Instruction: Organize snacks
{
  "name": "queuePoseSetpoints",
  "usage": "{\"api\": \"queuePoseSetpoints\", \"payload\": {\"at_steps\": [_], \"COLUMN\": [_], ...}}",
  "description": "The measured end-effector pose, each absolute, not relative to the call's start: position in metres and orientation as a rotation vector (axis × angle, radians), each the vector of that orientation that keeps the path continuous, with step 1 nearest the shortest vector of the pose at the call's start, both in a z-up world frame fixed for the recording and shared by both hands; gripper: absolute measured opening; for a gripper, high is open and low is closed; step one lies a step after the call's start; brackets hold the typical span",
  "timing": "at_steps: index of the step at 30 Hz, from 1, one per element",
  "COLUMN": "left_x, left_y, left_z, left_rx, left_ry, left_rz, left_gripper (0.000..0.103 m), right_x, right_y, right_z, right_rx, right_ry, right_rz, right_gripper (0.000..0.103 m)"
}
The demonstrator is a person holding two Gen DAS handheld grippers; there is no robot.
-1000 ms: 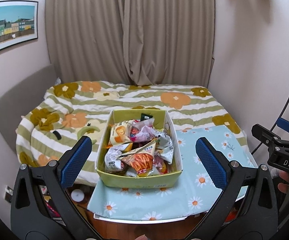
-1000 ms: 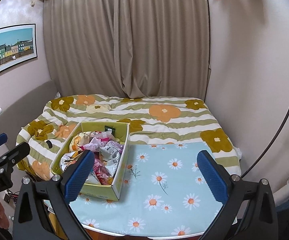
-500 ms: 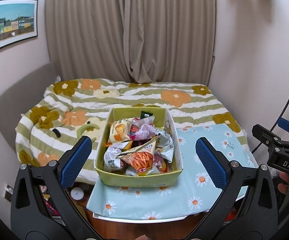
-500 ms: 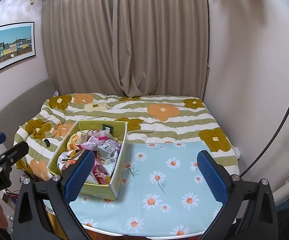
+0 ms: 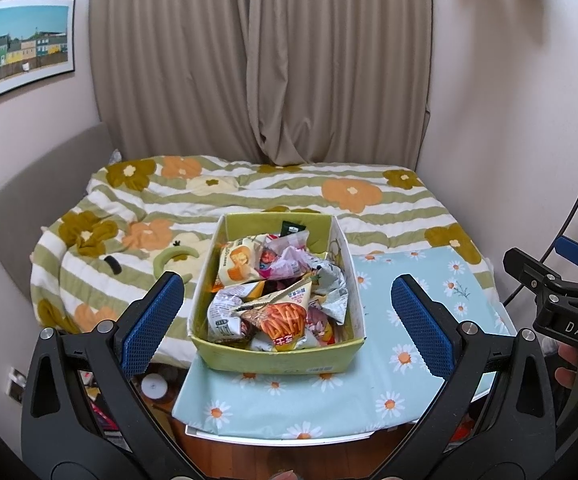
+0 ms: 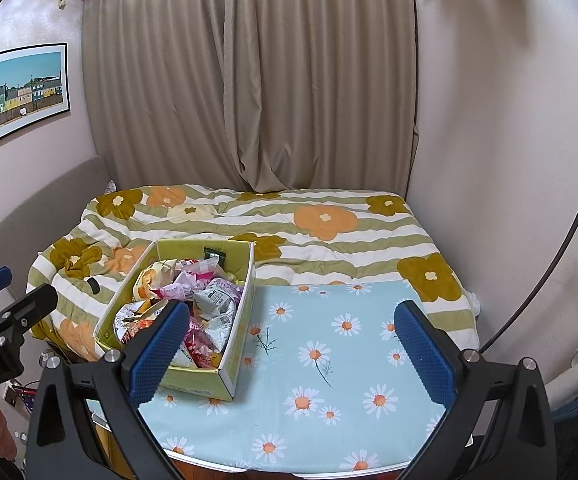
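Snack box (image 5: 277,356) centred ahead of left gripper (image 5: 285,314), long axis pointed away; both grippers, right gripper (image 6: 289,344) included, spread wide, nothing held.

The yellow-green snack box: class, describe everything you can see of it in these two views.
The yellow-green snack box is an open-topped rectangular carton, seemingly cardboard, with a barcode label on its near wall. It sits upright at the left end of the daisy-print cloth, its far end toward the bed. Crumpled snack packets fill it in a loose heap, one dark packet leaning on the far wall. Neither gripper touches it.
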State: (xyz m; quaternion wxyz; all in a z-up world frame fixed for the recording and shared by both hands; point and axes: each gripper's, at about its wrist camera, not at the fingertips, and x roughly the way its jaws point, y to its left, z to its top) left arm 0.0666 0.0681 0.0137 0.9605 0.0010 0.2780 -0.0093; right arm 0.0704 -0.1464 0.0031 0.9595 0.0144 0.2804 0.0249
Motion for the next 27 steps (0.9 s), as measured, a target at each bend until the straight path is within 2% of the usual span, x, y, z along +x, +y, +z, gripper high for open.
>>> {"api": "queuePoseSetpoints", "payload": {"at_steps": [27], "left_x": [0.0641], "left_y": [0.0655], "left_z": [0.0139], "left_rx": [-0.002], "left_ry": [0.519], "left_rz": [-0.011], "left_gripper": [0.103], "right_x": [0.0696], "right_y": [-0.1472], "right_z": [0.0037], "right_rx": [0.028], "right_ry": [0.565], "right_rz": [0.046], "right_gripper": [0.102]}}
